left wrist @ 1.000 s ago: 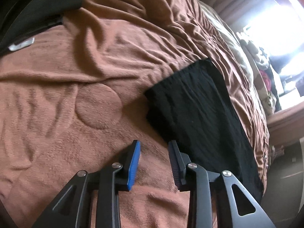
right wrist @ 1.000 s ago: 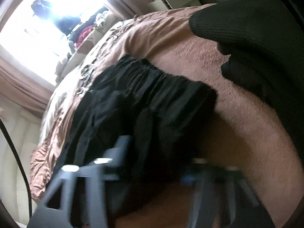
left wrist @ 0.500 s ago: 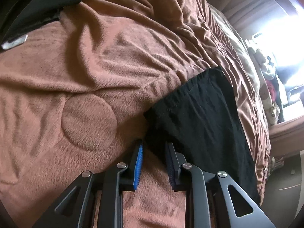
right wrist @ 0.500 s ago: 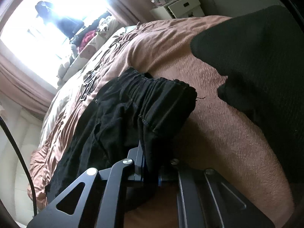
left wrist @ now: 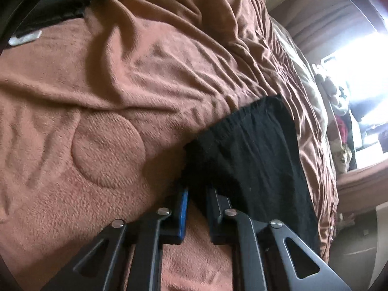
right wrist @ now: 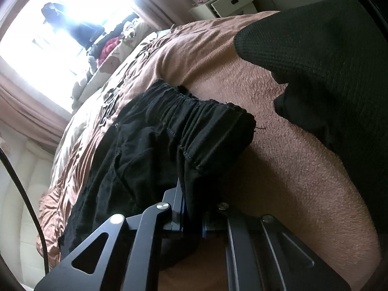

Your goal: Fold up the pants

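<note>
Pants: black, lying along the brown blanket; the leg end sits at the left gripper, and the gathered waistband is bunched and raised off the blanket at the right gripper.
Blanket: plush and heavily creased around the pants, with a round quilted patch beside the leg end.
Dark knit cloth: on the blanket beyond the waistband, apart from it; what it belongs to cannot be told.
Right gripper: pinching a thick wad of cloth just below the waistband, several layers between the pads.
Left gripper: narrowed around the corner of the leg end, tips hidden under the cloth; a gap shows between the pads, so whether it truly pinches cannot be told.
Step, as judged: both ends are being taken up for a fold lengthwise.
Risk, left side: if the pads have only the top layer, or none, the corner would slip free on lifting and the leg end would stay behind.
Risk, blanket: plush pile lies right under the left tips, so the blanket could be caught and dragged with the pants.
Risk, right side: the wad is uneven, so the fold may come out crooked or with layers sliding apart.
</note>
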{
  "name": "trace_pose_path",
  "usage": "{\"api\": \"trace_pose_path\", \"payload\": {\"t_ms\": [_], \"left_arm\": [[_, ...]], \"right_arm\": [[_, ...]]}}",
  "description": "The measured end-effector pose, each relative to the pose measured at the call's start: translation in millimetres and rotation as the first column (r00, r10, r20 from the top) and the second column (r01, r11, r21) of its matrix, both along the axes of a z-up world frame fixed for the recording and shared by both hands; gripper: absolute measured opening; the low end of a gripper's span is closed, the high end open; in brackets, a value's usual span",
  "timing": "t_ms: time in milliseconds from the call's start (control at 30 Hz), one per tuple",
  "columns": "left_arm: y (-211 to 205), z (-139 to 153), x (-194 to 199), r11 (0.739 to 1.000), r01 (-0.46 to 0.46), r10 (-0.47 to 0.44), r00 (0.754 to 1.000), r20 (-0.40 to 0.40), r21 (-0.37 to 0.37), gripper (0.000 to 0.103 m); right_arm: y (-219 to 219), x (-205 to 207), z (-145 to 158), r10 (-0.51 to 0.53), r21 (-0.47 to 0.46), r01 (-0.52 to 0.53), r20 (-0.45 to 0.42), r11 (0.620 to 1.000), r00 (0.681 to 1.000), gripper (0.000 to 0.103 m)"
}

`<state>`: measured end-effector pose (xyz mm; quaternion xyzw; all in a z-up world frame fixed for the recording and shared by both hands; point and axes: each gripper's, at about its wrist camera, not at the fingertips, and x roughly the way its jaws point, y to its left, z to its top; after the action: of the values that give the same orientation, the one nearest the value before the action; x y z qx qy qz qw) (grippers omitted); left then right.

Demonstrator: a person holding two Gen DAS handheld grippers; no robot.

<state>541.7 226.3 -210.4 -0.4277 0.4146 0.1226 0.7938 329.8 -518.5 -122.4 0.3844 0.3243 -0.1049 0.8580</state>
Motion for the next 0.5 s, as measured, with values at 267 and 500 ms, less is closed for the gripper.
{"api": "trace_pose_path", "payload": {"t_ms": [267,500], "left_arm": [[4.5,19.2,-2.0,0.996,-0.068,0.066,0.997,0.046,0.052,0.008],[7.8,17.8,-5.2,0.997,-0.067,0.065,0.996,0.059,0.031,0.009]], "right_arm": [[1.6,-7.2,20.2,-0.055,-0.029,0.056,0.037,0.998,0.998,0.005],[4.9,-8.7,7.3,-0.057,-0.048,0.057,-0.008,0.997,0.998,0.004]]}}
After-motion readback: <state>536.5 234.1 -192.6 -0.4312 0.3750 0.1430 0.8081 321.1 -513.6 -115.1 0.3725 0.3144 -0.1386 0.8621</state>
